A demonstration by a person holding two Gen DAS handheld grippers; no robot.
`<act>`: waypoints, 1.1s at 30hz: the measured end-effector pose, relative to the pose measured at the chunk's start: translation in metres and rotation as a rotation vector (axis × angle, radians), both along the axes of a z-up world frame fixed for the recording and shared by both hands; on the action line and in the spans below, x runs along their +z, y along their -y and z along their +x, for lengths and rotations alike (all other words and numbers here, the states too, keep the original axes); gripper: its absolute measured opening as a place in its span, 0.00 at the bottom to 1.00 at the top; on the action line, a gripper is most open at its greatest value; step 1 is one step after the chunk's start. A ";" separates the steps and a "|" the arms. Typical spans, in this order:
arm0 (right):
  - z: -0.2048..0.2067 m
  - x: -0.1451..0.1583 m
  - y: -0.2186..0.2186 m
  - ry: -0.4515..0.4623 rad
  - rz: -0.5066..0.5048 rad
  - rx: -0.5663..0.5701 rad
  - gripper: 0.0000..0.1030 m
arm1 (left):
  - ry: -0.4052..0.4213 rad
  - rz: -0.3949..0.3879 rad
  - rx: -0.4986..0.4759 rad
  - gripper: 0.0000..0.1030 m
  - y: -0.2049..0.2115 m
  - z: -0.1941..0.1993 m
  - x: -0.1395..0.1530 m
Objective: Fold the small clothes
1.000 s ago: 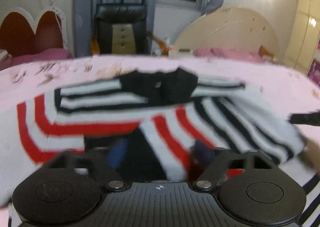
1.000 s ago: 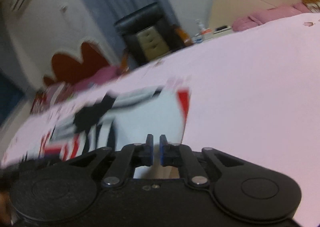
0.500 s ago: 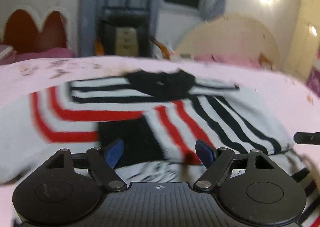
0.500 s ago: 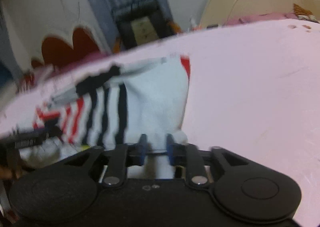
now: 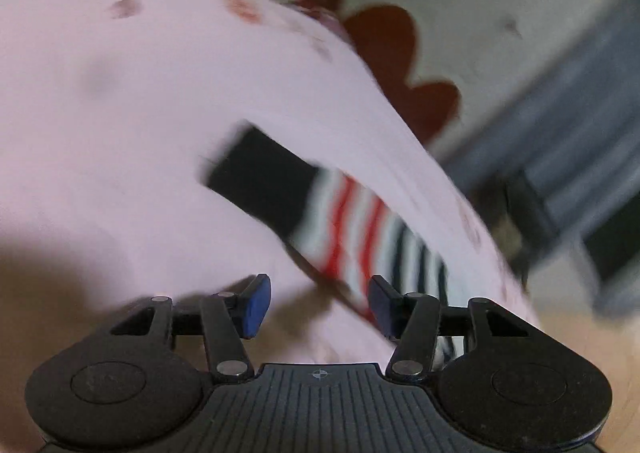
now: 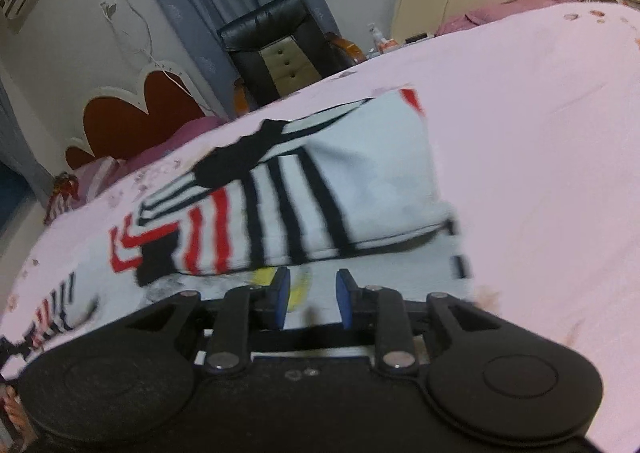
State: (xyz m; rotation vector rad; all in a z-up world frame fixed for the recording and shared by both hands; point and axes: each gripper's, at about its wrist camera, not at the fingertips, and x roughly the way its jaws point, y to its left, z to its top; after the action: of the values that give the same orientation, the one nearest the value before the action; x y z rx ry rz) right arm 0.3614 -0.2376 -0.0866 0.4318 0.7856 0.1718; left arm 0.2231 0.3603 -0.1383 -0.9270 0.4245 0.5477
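Pink bedsheet (image 6: 540, 125) covers the bed and carries the striped sweater (image 6: 320, 189), which lies partly folded at mid-bed. Left gripper (image 5: 318, 303) has its fingers apart over a sleeve, though blur obscures contact; right gripper (image 6: 308, 301) likewise has its fingers apart at the near hem, holding nothing. Treat the knit as light, soft and limp: pinch a doubled edge or the cuff (image 5: 260, 185).

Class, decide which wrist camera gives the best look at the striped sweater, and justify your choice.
The right wrist view: the striped sweater lies across the pink bed, with its folded body and black collar visible. The left wrist view is tilted and blurred, showing only one sleeve with a black cuff.
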 end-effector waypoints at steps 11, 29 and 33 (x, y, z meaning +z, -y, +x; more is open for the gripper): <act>0.015 0.017 -0.057 0.012 0.062 -0.024 0.25 | -0.007 -0.007 -0.004 0.05 -0.042 0.032 -0.012; -0.010 0.024 -0.011 0.027 0.075 -0.106 0.25 | 0.083 0.534 -0.845 0.05 0.298 0.171 0.076; -0.017 0.021 0.012 0.020 0.103 -0.139 0.26 | 0.021 0.561 -0.970 0.05 0.367 0.200 0.070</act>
State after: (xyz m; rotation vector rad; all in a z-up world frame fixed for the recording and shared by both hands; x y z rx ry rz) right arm 0.3445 -0.2498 -0.0655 0.5799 0.7266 0.0873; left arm 0.4233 -0.0069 -0.0687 -0.1197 0.5993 -0.2379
